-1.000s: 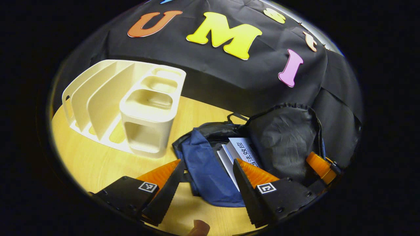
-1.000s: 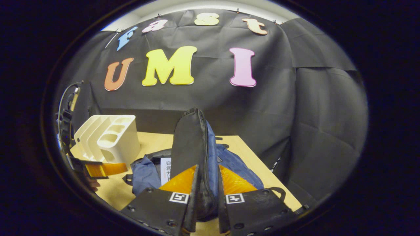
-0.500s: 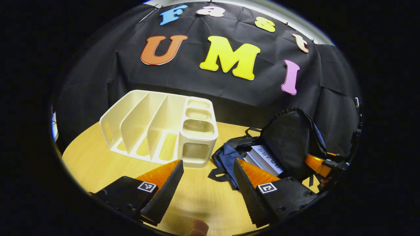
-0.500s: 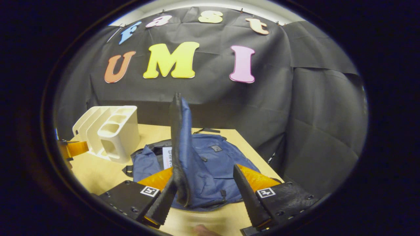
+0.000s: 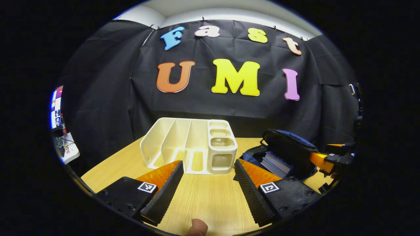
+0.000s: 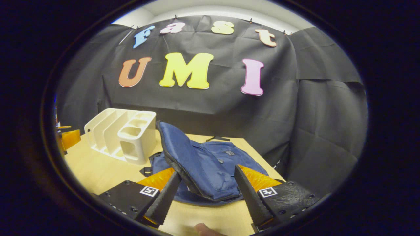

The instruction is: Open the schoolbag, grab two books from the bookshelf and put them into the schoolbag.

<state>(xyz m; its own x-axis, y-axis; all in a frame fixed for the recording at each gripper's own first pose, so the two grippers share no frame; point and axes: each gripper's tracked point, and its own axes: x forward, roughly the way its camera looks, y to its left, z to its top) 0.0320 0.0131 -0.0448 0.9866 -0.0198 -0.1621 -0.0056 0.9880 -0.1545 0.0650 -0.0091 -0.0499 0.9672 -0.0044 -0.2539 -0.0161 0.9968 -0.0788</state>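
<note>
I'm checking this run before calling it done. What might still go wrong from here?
1. The schoolbag's flap lies loosely over the schoolbag, unzipped along its edge, so the books could slide out if the bag is moved.
2. The right gripper is open with the flap's edge between its fingers; pulling away carelessly might snag it.
3. The bookshelf stands close beside the bag and could get nudged.

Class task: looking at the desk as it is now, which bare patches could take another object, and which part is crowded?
Free: bare wooden table in front of the bookshelf, and the strip to its left. Crowded: the right side, where the schoolbag with books sits close beside the shelf.
</note>
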